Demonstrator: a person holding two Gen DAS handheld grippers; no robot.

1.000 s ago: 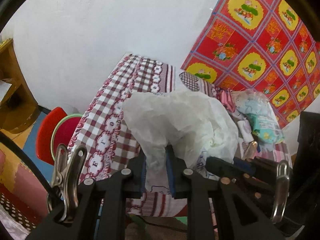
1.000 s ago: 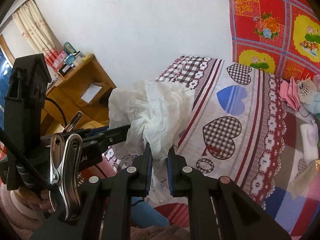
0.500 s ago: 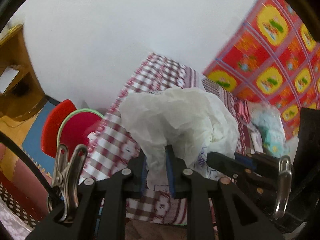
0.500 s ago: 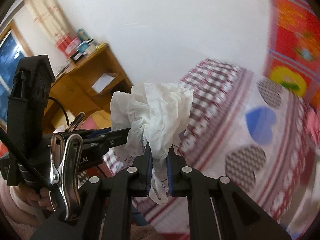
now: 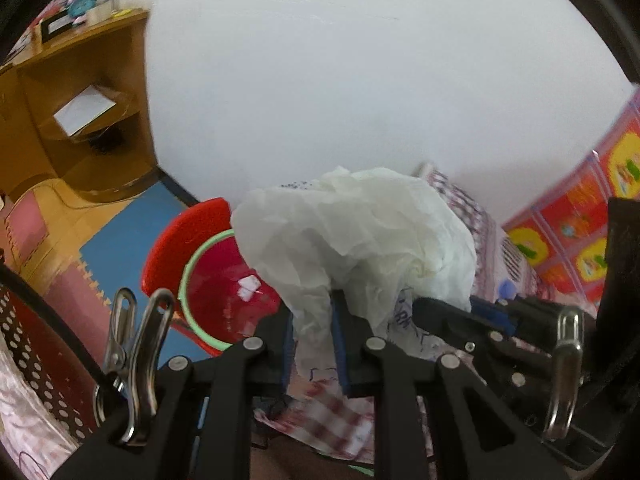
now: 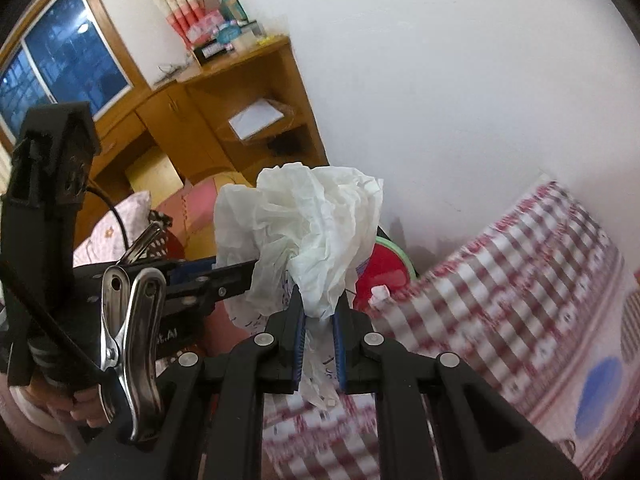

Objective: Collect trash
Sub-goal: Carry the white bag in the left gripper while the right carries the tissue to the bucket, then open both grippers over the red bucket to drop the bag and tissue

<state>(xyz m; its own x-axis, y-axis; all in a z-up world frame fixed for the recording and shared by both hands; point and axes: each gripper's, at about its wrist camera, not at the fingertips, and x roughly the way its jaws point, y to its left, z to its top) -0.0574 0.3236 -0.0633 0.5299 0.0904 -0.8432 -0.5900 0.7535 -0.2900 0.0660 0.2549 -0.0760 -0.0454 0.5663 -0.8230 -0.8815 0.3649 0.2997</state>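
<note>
Left claw [image 5: 313,340]: clamped on the near lower edge of the bag [image 5: 360,236], blue pads pinching the film.
Right claw [image 6: 319,322]: clamped on the same bag [image 6: 308,232], its fingers closed on a gathered fold.
Bag: white, crumpled, held up between both claws, puffed above their fingertips; in the left view the right claw [image 5: 452,318] gripped it from the right side.
Bin [image 5: 216,292]: red with a green rim, beyond and below the left claw, to the left of the bag; white scraps lay inside.
Bed [image 6: 500,280]: checked cover, to the right of the right claw, blurred.
Desk [image 6: 224,112]: wooden, far beyond the claws, upper left.
</note>
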